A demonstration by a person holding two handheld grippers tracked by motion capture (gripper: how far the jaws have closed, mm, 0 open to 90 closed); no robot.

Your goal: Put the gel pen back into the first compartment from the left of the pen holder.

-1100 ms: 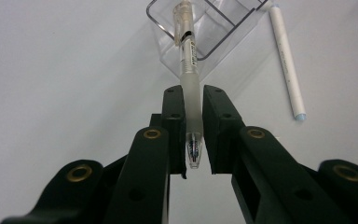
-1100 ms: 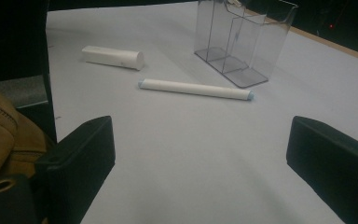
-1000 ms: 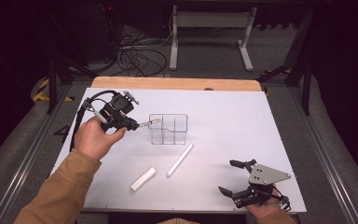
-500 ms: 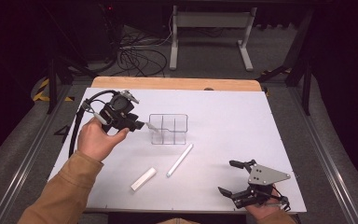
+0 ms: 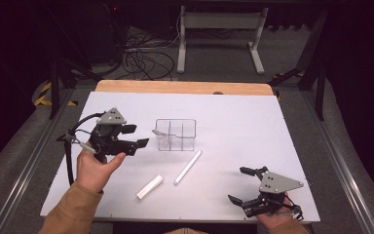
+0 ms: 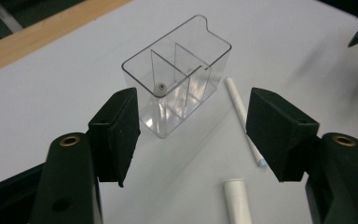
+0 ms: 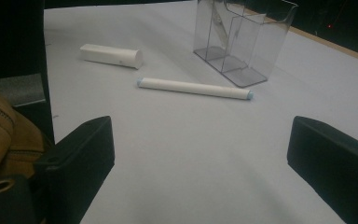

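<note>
A clear divided container (image 5: pixel 176 135) stands mid-table. A thin stick with a grey tip (image 6: pixel 159 87) leans inside its end compartment nearest my left gripper. My left gripper (image 5: pixel 139 135) hovers just left of the container, open and holding nothing. A long white pen (image 5: pixel 187 167) and a short white cap (image 5: pixel 150 186) lie on the sheet in front of the container. Near the table's front right edge my right gripper (image 5: pixel 236 184) is open and holds nothing. From there the pen (image 7: pixel 193 87), the cap (image 7: pixel 112 56) and the container (image 7: pixel 242 37) lie ahead of its jaws.
The white table sheet (image 5: pixel 243 122) ends in a wooden strip (image 5: pixel 180 87) at the far side. Beyond it are cables and a desk frame (image 5: pixel 219 29) on the floor. A brown sleeve (image 7: pixel 4 135) sits at the left in the right gripper view.
My left gripper has drawn back leftward from the container with its jaws open; the thin stick it reached in with stays in the compartment. The right gripper has not moved.
</note>
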